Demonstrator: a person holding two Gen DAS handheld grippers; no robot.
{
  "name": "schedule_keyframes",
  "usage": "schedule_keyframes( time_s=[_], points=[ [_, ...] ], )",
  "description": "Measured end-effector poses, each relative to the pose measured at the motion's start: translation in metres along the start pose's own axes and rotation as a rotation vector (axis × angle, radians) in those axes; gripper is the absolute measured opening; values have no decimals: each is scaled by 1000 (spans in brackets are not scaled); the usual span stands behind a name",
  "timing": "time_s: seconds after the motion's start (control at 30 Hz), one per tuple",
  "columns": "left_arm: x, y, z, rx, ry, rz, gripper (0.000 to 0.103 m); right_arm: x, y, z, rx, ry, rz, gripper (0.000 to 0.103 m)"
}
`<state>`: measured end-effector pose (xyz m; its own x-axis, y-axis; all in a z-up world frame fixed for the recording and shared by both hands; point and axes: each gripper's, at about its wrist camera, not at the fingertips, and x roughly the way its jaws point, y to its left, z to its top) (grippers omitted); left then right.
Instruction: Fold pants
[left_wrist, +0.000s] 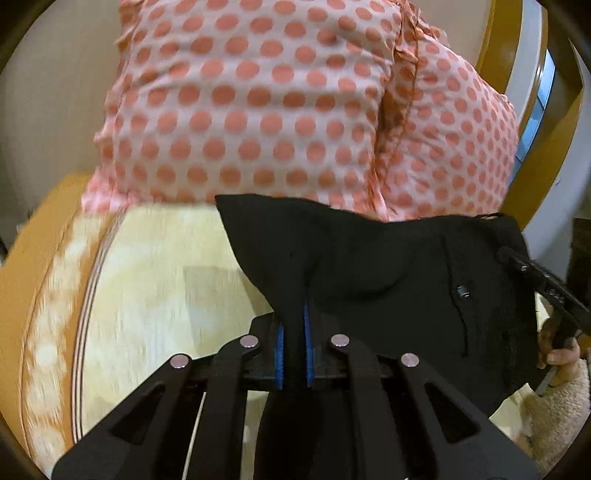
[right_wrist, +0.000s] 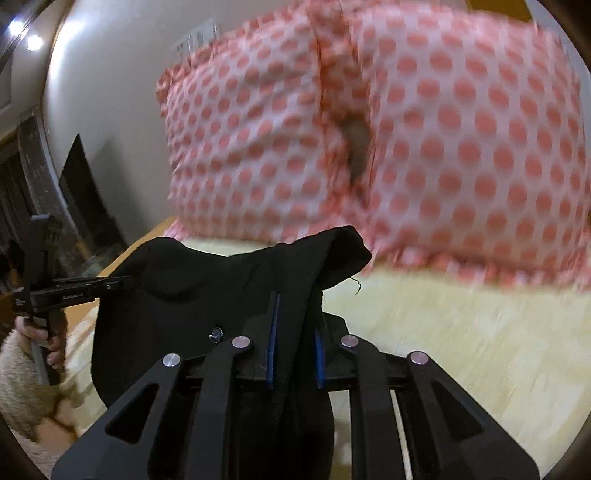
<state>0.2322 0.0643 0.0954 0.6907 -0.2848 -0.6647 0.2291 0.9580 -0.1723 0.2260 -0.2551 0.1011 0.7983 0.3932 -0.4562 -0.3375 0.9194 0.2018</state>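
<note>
Both the left tongs (left_wrist: 293, 332) and right tongs (right_wrist: 295, 332) are clamped on the lifted black pants (left_wrist: 388, 266); no completed fold is visible, so folding appears to remain.

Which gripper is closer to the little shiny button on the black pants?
Right, probably. The button sits just left of the right gripper, which clamps the pants. The left gripper clamps the cloth farther from it.

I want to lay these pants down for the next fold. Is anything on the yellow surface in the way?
Nothing visible lies on the yellow surface below the black pants, held by the left gripper and right gripper. The polka-dot pillow sits behind, at the far edge.
</note>
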Motion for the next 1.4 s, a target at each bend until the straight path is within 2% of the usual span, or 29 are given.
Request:
schedule_keyframes(
  time_s=[0.07, 0.17, 0.23, 0.3, 0.4, 0.43, 0.5, 0.53, 0.57, 0.6, 0.67, 0.7, 0.77, 0.87, 0.93, 1.0, 1.03, 1.07, 1.1, 1.17, 1.27, 1.3, 1.33, 1.37, 1.4],
  points=[
    [20, 5, 13, 0, 9, 20, 8, 12, -12, 3, 26, 10, -16, 15],
    [56, 14, 16, -30, 80, 18, 8, 40, -33, -7, 86, 94, -54, 15],
    [77, 15, 8, -18, 116, 47, 9, 61, -44, -21, 113, 173, -95, 15],
    [90, 12, -1, 16, 122, 100, 16, 77, -52, -32, 146, 220, -118, 16],
    [95, 3, -8, 63, 98, 161, 21, 79, -51, -33, 145, 233, -147, 19],
    [94, 2, -8, 72, 95, 172, 22, 78, -49, -34, 130, 243, -172, 25],
    [85, 1, -6, 66, 80, 191, 30, 73, -44, -34, 105, 264, -247, 45],
    [78, 1, -5, 58, 65, 195, 34, 65, -45, -34, 105, 256, -293, 63],
    [66, 3, -6, 47, 43, 198, 51, 54, -46, -33, 112, 227, -334, 70],
    [48, 5, -7, 27, -1, 189, 70, 38, -46, -33, 130, 178, -374, 70],
    [19, 9, -13, 3, -75, 152, 87, 9, -43, -32, 171, 102, -390, 70],
    [5, 6, -18, 1, -95, 100, 89, -4, -35, -34, 182, 75, -339, 70],
    [-8, -5, -30, 15, -80, -12, 90, -11, -16, -40, 146, 86, -259, 70],
    [-6, -26, -46, 64, -26, -83, 94, -5, 23, -58, 27, 156, -184, 70],
    [6, -39, -57, 109, 29, -79, 94, 7, 37, -71, -18, 226, -159, 70],
    [27, -45, -67, 133, 106, -34, 94, 22, 37, -82, -26, 304, -168, 72],
    [35, -44, -71, 126, 144, -14, 94, 30, 35, -86, -17, 322, -170, 74],
    [45, -41, -75, 111, 182, -9, 94, 29, 32, -89, 2, 300, -154, 77],
    [45, -43, -77, 122, 151, -11, 96, 29, 28, -91, 29, 295, -136, 78],
    [48, -49, -80, 142, 153, 17, 96, 29, 26, -89, 60, 300, -129, 79],
    [41, -46, -78, 101, 152, 30, 96, 17, 18, -84, 148, 273, -172, 78],
    [29, -40, -79, 75, 138, 35, 96, 4, 13, -82, 197, 240, -239, 79],
    [18, -35, -80, 62, 120, 48, 97, -8, 7, -83, 227, 214, -323, 90],
    [7, -29, -83, 55, 98, 74, 99, -21, 4, -84, 254, 182, -399, 97],
    [-6, -22, -86, 53, 69, 125, 101, -36, -1, -87, 288, 145, -452, 97]
  ],
)
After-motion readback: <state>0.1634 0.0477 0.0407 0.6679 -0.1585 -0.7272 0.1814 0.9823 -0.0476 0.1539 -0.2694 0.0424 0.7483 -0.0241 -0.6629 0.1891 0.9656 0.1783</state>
